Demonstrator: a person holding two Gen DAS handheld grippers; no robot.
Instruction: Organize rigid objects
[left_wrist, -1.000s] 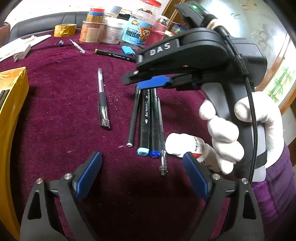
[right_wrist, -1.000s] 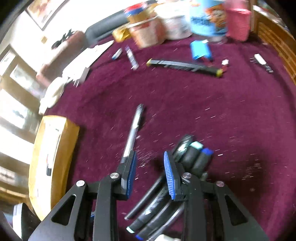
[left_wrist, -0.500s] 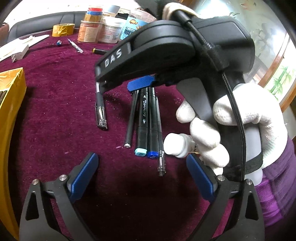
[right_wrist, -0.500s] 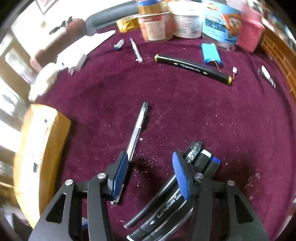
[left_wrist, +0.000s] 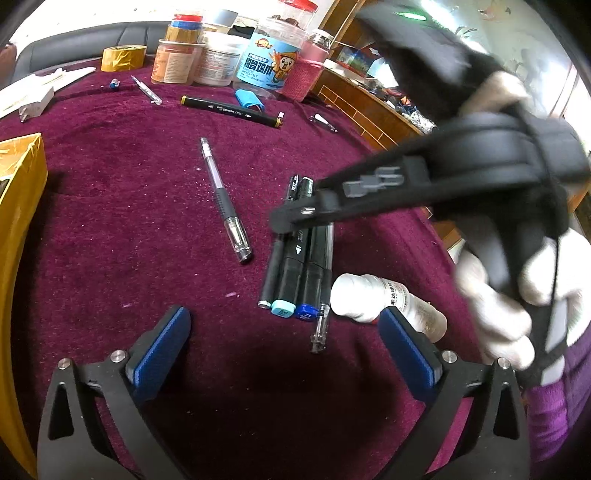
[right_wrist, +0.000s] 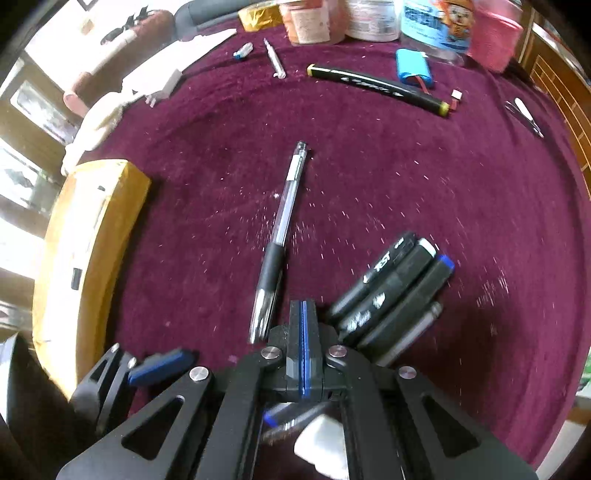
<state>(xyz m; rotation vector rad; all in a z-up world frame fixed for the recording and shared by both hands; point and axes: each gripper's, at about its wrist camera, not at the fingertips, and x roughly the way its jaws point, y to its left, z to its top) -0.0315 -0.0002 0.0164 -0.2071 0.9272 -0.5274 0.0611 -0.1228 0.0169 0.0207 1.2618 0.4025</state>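
A clear gel pen (left_wrist: 225, 199) (right_wrist: 280, 236) lies alone on the maroon cloth. To its right, several black markers and pens (left_wrist: 299, 258) (right_wrist: 391, 295) lie side by side in a row. A white bottle (left_wrist: 384, 299) lies on its side next to the row. My left gripper (left_wrist: 284, 332) hovers near the row's lower ends. Its jaws are opening wide, with nothing between them. My right gripper (right_wrist: 303, 325) is shut on nothing, pads pressed together. Held by a white-gloved hand (left_wrist: 517, 295), its tip (left_wrist: 280, 223) hangs just above the row, between it and the loose pen.
A yellow box (left_wrist: 18, 206) (right_wrist: 88, 236) borders the left. At the back lie a black marker with yellow ends (left_wrist: 229, 109) (right_wrist: 376, 86), a blue battery pack (left_wrist: 249, 99), a nail clipper (left_wrist: 323, 122), a tape roll (left_wrist: 123, 57) and several jars (left_wrist: 218, 62).
The right gripper has shut with nothing in it and swung right, off the loose pen and over the marker row. The left jaws have spread a little wider.
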